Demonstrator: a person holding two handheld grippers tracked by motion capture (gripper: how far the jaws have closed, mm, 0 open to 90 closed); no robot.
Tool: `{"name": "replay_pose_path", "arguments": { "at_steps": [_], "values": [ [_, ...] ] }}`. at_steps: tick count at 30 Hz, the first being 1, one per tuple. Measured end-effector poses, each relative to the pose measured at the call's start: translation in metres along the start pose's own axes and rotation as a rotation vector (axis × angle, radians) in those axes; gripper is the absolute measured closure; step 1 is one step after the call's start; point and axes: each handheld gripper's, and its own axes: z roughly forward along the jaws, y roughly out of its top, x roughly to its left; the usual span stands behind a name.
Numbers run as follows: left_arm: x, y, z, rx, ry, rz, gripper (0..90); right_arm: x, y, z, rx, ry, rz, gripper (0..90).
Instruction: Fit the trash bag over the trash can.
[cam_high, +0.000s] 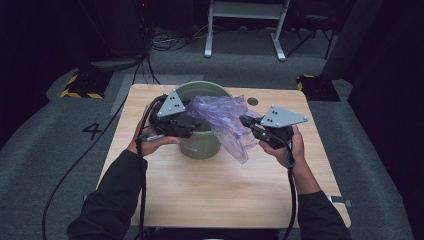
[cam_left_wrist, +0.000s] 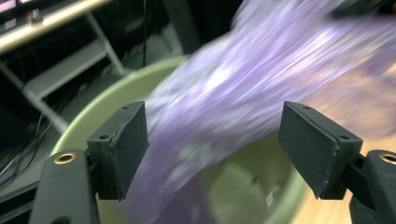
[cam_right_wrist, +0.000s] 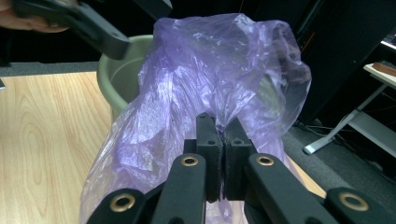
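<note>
plastic is the whole matter here: a thin, see-through purple plastic bag (cam_high: 226, 120) is hanging half over the round pale green plastic bin (cam_high: 200, 142) that is standing on the light wooden table (cam_high: 210, 185), part of it draping down the bin's outer side toward the person's right. the right gripper (cam_right_wrist: 223, 158) is pinching a fold of the film, its jaws pressed together on it. the left gripper (cam_left_wrist: 215, 149) is hovering above the bin's mouth with its jaws standing apart, the film passing between them but not being squeezed. in my judgement the bag is very light, soft and a little slippery, and it is easy to tear. it is better to take it at the edge of its opening.
</note>
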Motion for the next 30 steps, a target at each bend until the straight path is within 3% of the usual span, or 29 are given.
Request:
{"name": "replay_pose_path", "arguments": {
  "at_steps": [3, 6, 8, 10, 13, 16, 22, 25, 28, 30],
  "values": [
    [-0.014, 0.003, -0.007, -0.044, -0.034, -0.045, 19.3, 0.002, 0.007, 0.002, 0.001, -0.002, -0.005, 89.2],
    [-0.032, 0.001, -0.012, -0.059, -0.033, -0.04, 19.0, 0.005, 0.014, 0.004, 0.008, 0.0, -0.02, 89.4],
    [-0.046, -0.001, -0.012, -0.056, -0.059, -0.021, 19.0, 0.009, 0.018, 0.006, 0.015, 0.001, -0.032, 89.5],
    [-0.06, -0.003, -0.01, -0.036, -0.037, 0.016, 18.8, 0.013, 0.021, 0.008, 0.017, 0.007, -0.041, 89.4],
    [-0.075, -0.004, -0.006, -0.019, -0.027, 0.032, 18.5, 0.017, 0.024, 0.012, 0.021, 0.022, -0.053, 89.4],
    [-0.082, -0.004, -0.004, -0.025, -0.054, 0.013, 17.7, 0.02, 0.026, 0.016, 0.025, 0.03, -0.065, 89.5],
    [-0.088, -0.002, 0.006, -0.048, -0.014, -0.021, 16.5, 0.024, 0.027, 0.017, 0.015, 0.049, -0.054, 88.9],
    [-0.088, -0.001, 0.01, -0.071, 0.028, -0.011, 30.7, 0.024, 0.027, 0.014, 0.008, 0.056, -0.044, 87.6],
    [-0.082, 0.0, 0.01, -0.095, 0.042, -0.007, 46.3, 0.024, 0.027, 0.01, -0.008, 0.064, -0.03, 83.9],
    [-0.078, 0.0, 0.01, -0.09, 0.063, -0.004, 52.8, 0.025, 0.027, 0.008, -0.011, 0.061, -0.028, 80.2]
  ]
}}
